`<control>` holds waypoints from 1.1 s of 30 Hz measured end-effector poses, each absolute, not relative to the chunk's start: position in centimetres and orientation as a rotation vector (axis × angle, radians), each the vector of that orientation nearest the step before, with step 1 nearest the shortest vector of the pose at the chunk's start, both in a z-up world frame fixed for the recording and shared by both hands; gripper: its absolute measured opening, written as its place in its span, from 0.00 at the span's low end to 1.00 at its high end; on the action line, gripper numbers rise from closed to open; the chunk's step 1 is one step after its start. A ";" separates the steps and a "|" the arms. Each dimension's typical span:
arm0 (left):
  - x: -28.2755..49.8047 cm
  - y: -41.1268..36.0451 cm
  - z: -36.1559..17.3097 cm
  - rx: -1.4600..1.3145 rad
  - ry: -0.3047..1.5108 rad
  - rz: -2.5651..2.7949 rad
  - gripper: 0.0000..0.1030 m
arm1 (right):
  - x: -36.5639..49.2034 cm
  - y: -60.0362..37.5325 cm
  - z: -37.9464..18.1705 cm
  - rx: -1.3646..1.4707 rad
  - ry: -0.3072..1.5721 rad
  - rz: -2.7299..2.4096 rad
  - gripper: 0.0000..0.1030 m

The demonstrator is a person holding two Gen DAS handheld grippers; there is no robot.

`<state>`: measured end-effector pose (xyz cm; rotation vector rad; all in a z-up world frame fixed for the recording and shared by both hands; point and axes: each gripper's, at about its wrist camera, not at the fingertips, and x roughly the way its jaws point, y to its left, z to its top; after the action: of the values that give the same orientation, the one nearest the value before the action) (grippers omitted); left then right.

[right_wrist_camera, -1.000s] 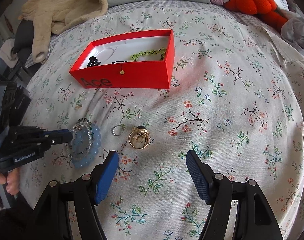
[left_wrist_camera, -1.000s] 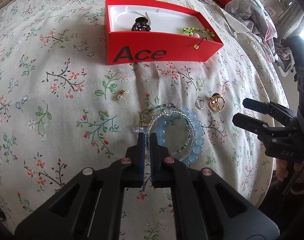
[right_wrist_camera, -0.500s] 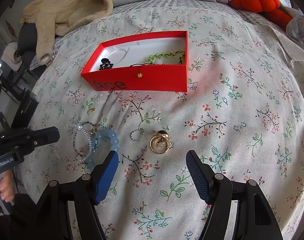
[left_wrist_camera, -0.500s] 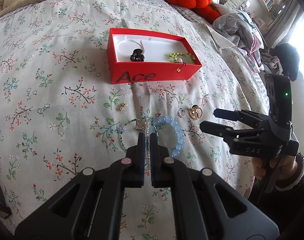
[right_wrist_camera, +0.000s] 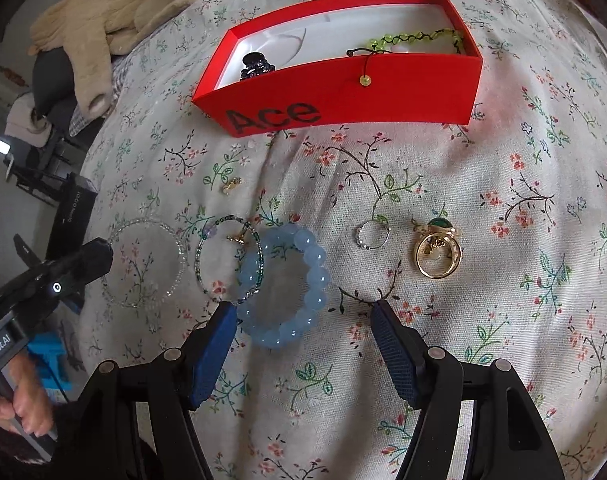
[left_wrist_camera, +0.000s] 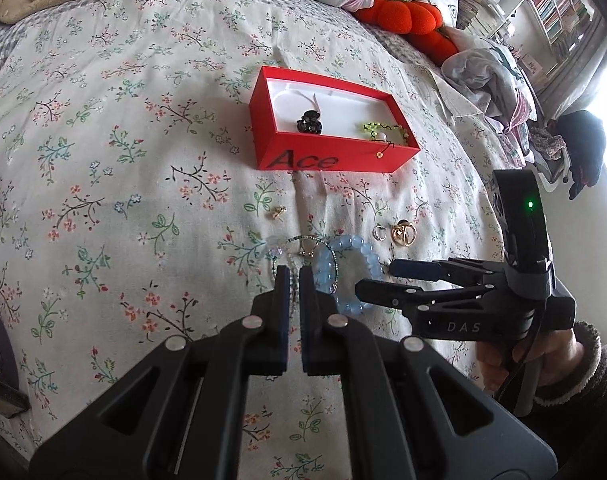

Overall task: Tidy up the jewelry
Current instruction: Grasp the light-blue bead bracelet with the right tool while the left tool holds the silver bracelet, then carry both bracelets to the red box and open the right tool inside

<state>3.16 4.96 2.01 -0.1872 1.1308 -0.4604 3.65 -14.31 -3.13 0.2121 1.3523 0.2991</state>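
Right wrist view shows your right gripper (right_wrist_camera: 303, 316) spread wide around the blue bead bracelet (right_wrist_camera: 283, 284) on the floral bedspread (right_wrist_camera: 483, 320). Your left gripper (left_wrist_camera: 294, 278) is nearly closed, gripping nothing, with the red box (right_wrist_camera: 383, 92) toward the far edge.

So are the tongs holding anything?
Right tongs: open, empty. Left tongs: closed at the clear bracelet's edge, but I cannot tell whether they pinch it.

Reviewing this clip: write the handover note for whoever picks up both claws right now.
Left claw: nearly shut, nothing visibly held, just short of the bracelets.
Right claw: open, empty, over the blue bead bracelet.
Red box: already holds a black hair claw and a green bead bracelet.
Left on the bedspread: blue, clear bead and green seed-bead bracelets, silver ring, gold ring, small gold earring.
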 end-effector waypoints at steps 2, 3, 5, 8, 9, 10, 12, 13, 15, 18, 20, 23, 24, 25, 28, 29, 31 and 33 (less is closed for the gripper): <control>3.1 4.9 1.9 -0.181 1.134 -0.456 0.05 | 4.0 -14.0 -3.1 0.204 1.345 0.285 0.57; 3.1 5.0 1.9 -0.178 1.136 -0.451 0.05 | 4.1 -13.8 -3.2 0.199 1.345 0.277 0.54; 3.1 5.0 1.8 -0.173 1.141 -0.439 0.05 | 4.3 -13.6 -3.2 0.178 1.352 0.251 0.37; 3.2 5.2 1.6 -0.177 1.151 -0.424 0.05 | 4.5 -13.3 -3.2 0.141 1.353 0.231 0.14; 3.2 5.2 1.5 -0.178 1.154 -0.419 0.05 | 4.6 -13.4 -3.2 0.135 1.353 0.233 0.12; 3.3 5.2 1.5 -0.178 1.156 -0.415 0.05 | 4.5 -13.4 -3.1 0.132 1.353 0.236 0.11; 3.4 5.2 1.5 -0.179 1.155 -0.409 0.05 | 4.4 -13.3 -2.8 0.112 1.349 0.243 0.11; 3.4 5.1 1.6 -0.180 1.152 -0.406 0.05 | 4.3 -13.4 -2.5 0.101 1.340 0.244 0.11; 3.4 5.1 1.7 -0.184 1.147 -0.403 0.05 | 4.0 -13.3 -1.7 0.083 1.319 0.252 0.11; 3.5 5.0 2.1 -0.186 1.137 -0.394 0.05 | 3.8 -13.0 -0.5 0.075 1.285 0.273 0.11; 3.7 4.9 2.6 -0.188 1.123 -0.386 0.05 | 3.6 -13.1 0.3 0.088 1.269 0.285 0.11; 3.7 4.5 3.2 -0.185 1.102 -0.380 0.05 | 3.4 -13.3 1.4 0.105 1.245 0.303 0.11; 3.7 4.4 3.5 -0.182 1.095 -0.379 0.05 | 3.4 -13.4 1.8 0.109 1.236 0.307 0.11; 3.8 4.2 3.7 -0.179 1.088 -0.378 0.05 | 3.3 -13.4 2.2 0.112 1.226 0.309 0.11; 4.0 3.6 4.3 -0.176 1.070 -0.379 0.05 | 3.2 -13.7 3.5 0.120 1.196 0.313 0.11; 4.1 3.4 4.5 -0.178 1.063 -0.379 0.05 | 3.2 -13.9 4.0 0.124 1.185 0.313 0.11; 4.4 3.1 4.8 -0.190 1.052 -0.380 0.05 | 3.2 -14.2 4.9 0.136 1.162 0.315 0.11; 4.7 2.7 5.2 -0.207 1.043 -0.382 0.05 | 3.1 -14.6 5.8 0.151 1.138 0.316 0.11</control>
<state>4.69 2.75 5.20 -0.2074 1.0432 -0.3815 3.15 -14.58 5.76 0.1513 1.1385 0.3156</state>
